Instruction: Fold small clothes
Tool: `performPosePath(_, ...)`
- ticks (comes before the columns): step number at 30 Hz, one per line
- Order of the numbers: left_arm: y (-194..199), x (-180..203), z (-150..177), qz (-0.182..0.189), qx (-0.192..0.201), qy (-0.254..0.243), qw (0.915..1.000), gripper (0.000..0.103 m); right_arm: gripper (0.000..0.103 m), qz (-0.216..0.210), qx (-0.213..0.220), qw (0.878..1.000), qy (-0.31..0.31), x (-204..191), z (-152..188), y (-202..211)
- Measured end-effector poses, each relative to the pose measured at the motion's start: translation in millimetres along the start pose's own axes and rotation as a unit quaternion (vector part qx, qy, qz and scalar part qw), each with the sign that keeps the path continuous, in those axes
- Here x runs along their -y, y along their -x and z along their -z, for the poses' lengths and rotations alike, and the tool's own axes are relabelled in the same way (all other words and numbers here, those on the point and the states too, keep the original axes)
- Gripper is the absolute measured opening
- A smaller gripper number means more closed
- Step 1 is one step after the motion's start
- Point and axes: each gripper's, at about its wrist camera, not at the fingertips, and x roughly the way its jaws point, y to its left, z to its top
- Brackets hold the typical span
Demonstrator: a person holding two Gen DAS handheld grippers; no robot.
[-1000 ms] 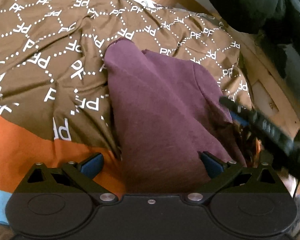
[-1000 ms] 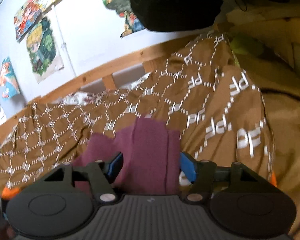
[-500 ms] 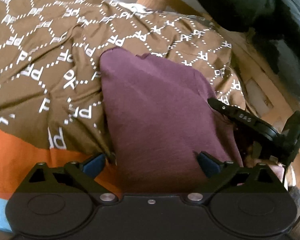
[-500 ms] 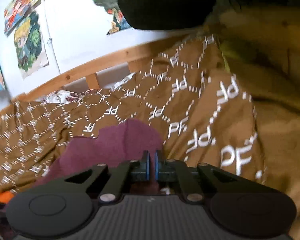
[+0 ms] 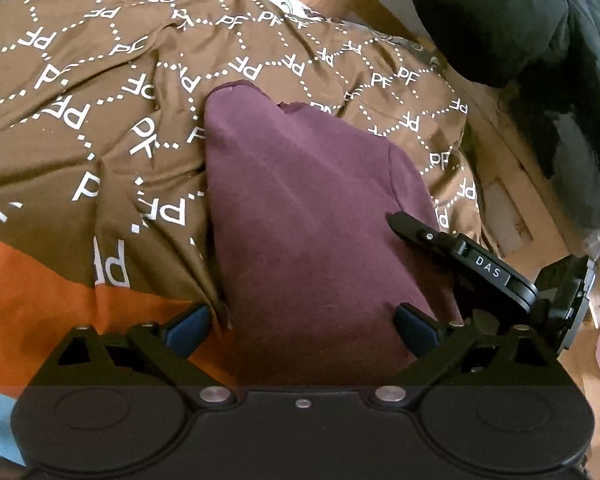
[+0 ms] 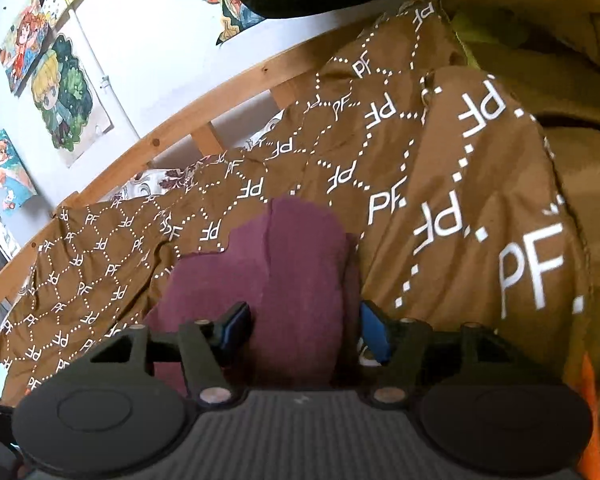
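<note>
A maroon garment [image 5: 308,216] lies folded on a brown bedspread [image 5: 80,120] printed with white "PF" letters. My left gripper [image 5: 302,330] is open, its blue-padded fingers on either side of the garment's near end. The right gripper shows in the left wrist view [image 5: 396,222] at the garment's right edge. In the right wrist view the garment [image 6: 284,264] lies between the open fingers of my right gripper [image 6: 302,330], which hold nothing.
A black jacket [image 5: 512,24] hangs at the upper right. A wooden bed rail [image 6: 204,120] runs behind the bedspread, with posters [image 6: 60,96] on the white wall. An orange band [image 5: 32,292] of the bedding lies at the near left.
My right gripper, shut half a second ago, has opened again. The left gripper stays open over the garment while its view shifts slightly.
</note>
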Motion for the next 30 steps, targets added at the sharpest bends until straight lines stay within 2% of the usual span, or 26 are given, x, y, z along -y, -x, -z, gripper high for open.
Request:
performPosePath(4,0.3,5.3,-1.0,0.001,-0.005,-0.016,0.9999,0.086,0.059,-0.008,-0.002,1.000,-0.012,1.0,2.9,1.0)
performPosePath(10,2.1,13.4,-5.7,-0.006,-0.019,-0.024,0.9995,0.074,0.059,-0.015,-0.008,1.000,-0.025,-1.3,6.0,-1.3)
performPosePath(11,2.8,14.4,-6.2,-0.010,-0.020,-0.025,0.9994,0.070,0.054,-0.016,-0.008,0.999,-0.026,-2.0,6.2,-1.9)
performPosePath(12,3.5,17.0,-6.9,-0.014,-0.020,-0.026,0.9994,0.068,0.043,-0.016,-0.009,0.999,-0.027,-2.7,6.9,-1.8)
performPosePath(15,7.0,26.3,-7.5,-0.028,-0.020,-0.039,0.9986,0.061,0.029,-0.019,-0.002,0.999,-0.032,-5.7,8.1,0.7)
performPosePath(16,8.7,29.6,-7.5,-0.032,-0.019,-0.046,0.9983,0.059,0.028,-0.017,0.002,0.999,-0.028,-8.1,8.2,2.0)
performPosePath(22,23.2,43.9,-7.4,-0.041,-0.029,-0.066,0.9966,0.058,0.025,-0.016,0.020,0.999,-0.018,-24.3,7.0,19.5)
performPosePath(30,45.8,45.7,7.8,-0.005,-0.046,-0.054,0.9975,0.057,0.025,-0.010,0.026,0.999,-0.040,-38.5,5.0,61.8)
